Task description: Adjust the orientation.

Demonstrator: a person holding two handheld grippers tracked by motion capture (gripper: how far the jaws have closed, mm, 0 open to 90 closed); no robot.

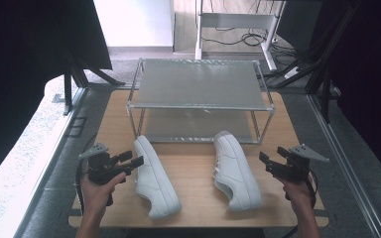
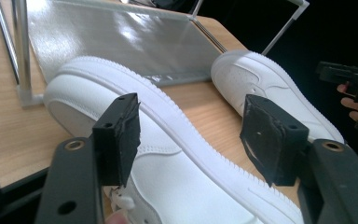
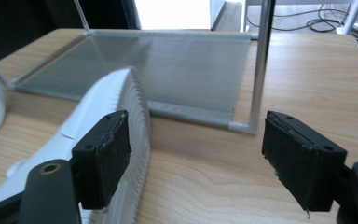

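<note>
Currently we're seeing two white shoes, left shoe (image 1: 155, 179) and right shoe (image 1: 235, 170), lying on the tabletop (image 1: 193, 168) before one two-tier rack (image 1: 198, 84); left gripper (image 1: 130, 161) and right gripper (image 1: 273, 158) jaws are gaping wide, gripping nothing.

Lighting: bright daylight from the far end, blowing out the floor (image 1: 134, 22) beyond the table (image 1: 188, 173); dark, underexposed surroundings at both sides. Glare: pale sheen on rack shelf (image 2: 121, 39). Shadows: soft, faint under white shoes (image 1: 154, 173). Focus: high view soft; near tongs (image 3: 205, 163) slightly blurred.
</note>
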